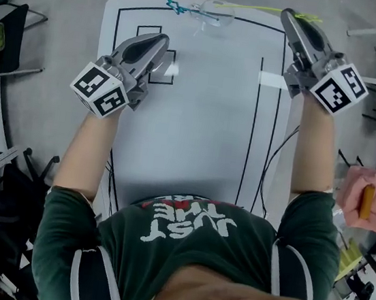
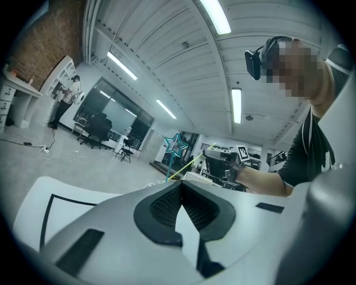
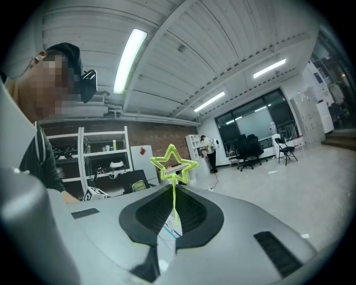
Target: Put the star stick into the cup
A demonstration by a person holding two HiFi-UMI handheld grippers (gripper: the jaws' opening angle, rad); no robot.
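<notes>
left gripper view: teal star stick [image 2: 169, 167] foot behind my left gripper [image 2: 181, 183] | right gripper view: yellow star stick [image 3: 175, 202] foot lost inside my right gripper [image 3: 174, 189] | head view: cup [image 1: 218, 14] outline faint

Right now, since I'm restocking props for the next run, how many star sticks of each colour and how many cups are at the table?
Yellow-green star stick: 1 (clamped in the right gripper)
Teal star stick: 1
Clear plastic cup: 1
Total: 3
</notes>
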